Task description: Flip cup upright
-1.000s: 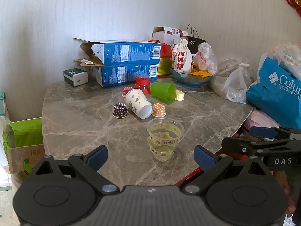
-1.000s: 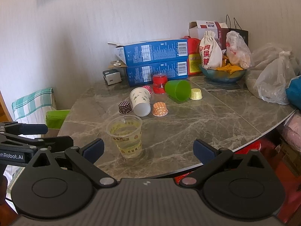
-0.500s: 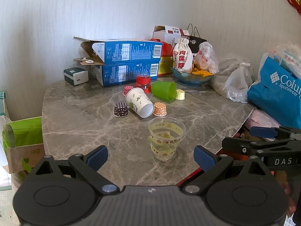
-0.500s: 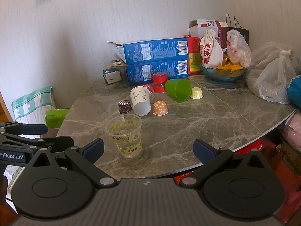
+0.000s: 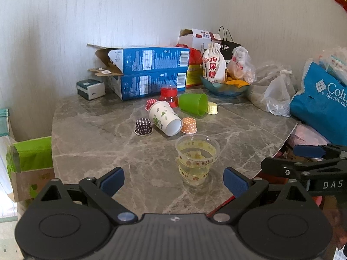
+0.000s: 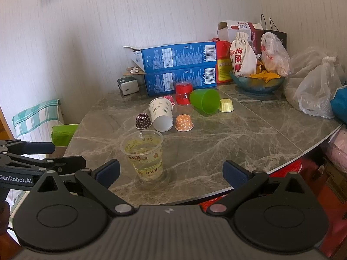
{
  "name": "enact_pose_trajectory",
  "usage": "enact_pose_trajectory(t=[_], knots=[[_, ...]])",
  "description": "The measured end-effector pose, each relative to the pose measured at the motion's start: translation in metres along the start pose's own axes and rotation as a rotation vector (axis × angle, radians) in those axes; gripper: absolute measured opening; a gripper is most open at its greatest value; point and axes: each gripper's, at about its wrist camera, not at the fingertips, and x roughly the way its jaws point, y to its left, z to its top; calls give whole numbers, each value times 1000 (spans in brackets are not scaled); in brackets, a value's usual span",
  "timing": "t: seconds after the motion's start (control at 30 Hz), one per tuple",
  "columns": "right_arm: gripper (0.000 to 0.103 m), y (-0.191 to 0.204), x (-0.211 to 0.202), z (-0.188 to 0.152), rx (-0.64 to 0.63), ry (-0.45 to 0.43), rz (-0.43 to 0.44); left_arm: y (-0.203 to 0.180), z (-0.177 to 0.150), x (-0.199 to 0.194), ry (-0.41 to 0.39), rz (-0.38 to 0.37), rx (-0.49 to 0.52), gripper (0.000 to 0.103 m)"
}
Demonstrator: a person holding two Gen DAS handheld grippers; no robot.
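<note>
A clear plastic cup [image 5: 196, 159] with yellow bands stands upright near the table's front edge; it also shows in the right wrist view [image 6: 143, 155]. A white paper cup [image 5: 166, 121] [image 6: 161, 114] lies on its side behind it. A green cup [image 5: 193, 104] [image 6: 205, 100] also lies on its side. My left gripper [image 5: 173, 178] is open and empty, just short of the clear cup. My right gripper [image 6: 171, 171] is open and empty, with the clear cup near its left finger.
Small upside-down cupcake liners, dark [image 5: 143, 126], orange [image 5: 189, 125], yellow [image 5: 212, 108], sit around the lying cups, with a red jar [image 5: 168, 95] behind. Blue boxes [image 5: 149, 71], a bowl with bags [image 5: 224, 86] and plastic bags [image 5: 278, 93] crowd the back and right. The table edge [image 6: 282, 166] curves close.
Both grippers have shifted slightly; the view is a little closer to the table. No object has moved.
</note>
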Motion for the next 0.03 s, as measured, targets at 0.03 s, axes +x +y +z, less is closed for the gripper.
enact_pose_trajectory(t=[0.03], knots=[[102, 0, 1, -1, 2, 1, 0, 2, 0, -1, -5, 2, -5, 99]])
